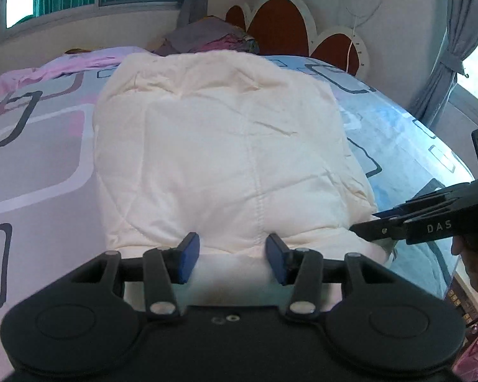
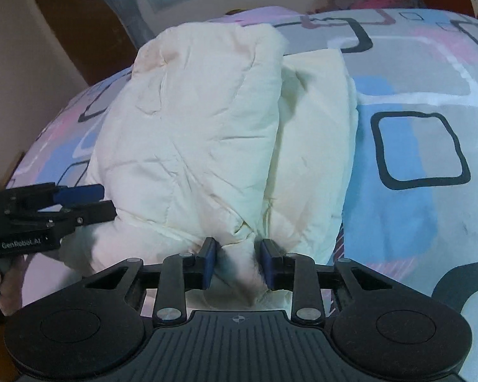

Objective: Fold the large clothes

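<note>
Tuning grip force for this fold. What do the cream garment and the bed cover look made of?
Cream garment: looks like a padded, quilted woven shell, matte; stitched seams and puffy creased panels suggest filling, type unclear. Bed cover: looks like thin printed woven fabric, smooth with slight sheen; flat pattern of squares, no visible pile.

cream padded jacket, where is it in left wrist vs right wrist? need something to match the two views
Left wrist: the cream padded jacket fills the centre, its near hem between the left gripper fingers; the right gripper enters from the right edge.
Right wrist: it lies centre-left, a bunched part between the right gripper fingers; the left gripper enters from the left edge.
Shared landmark: the square-patterned bedsheet beneath it.
</note>
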Demonstrator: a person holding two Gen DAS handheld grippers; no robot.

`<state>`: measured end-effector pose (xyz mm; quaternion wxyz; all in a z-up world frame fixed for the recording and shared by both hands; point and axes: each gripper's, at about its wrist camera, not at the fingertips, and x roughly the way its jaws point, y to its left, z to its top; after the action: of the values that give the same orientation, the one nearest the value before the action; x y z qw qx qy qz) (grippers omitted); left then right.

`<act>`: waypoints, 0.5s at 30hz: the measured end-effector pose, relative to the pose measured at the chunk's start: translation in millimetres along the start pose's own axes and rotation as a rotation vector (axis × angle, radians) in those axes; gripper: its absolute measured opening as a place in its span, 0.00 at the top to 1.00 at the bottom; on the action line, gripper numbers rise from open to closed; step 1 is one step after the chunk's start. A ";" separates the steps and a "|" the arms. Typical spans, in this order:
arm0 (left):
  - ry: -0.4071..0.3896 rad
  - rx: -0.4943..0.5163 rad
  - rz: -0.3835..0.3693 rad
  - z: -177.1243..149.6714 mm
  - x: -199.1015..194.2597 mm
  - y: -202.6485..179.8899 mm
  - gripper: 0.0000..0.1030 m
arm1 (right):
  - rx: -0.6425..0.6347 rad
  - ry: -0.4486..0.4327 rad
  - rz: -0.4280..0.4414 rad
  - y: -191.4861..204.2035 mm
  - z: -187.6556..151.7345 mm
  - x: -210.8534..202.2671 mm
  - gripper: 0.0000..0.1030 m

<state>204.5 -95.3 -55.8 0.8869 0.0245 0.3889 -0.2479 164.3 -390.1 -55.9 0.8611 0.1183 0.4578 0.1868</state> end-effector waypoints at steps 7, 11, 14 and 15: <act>-0.128 -0.031 0.084 47.0 -19.7 31.5 0.57 | -0.036 -0.205 -0.075 7.3 62.4 -46.0 0.71; -0.180 -0.014 0.133 90.9 -5.3 40.1 0.57 | -0.113 -0.238 -0.120 31.6 116.2 -25.2 0.71; -0.188 -0.017 0.130 115.6 9.8 41.6 0.57 | -0.146 -0.207 -0.118 45.5 142.8 5.0 0.71; -0.186 -0.018 0.128 121.3 14.6 43.5 0.57 | -0.157 -0.196 -0.120 48.2 148.9 13.5 0.71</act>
<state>315.0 -92.0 11.9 0.9334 0.0181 0.3048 -0.1886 284.9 -345.7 34.4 0.9180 0.0408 0.3616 0.1578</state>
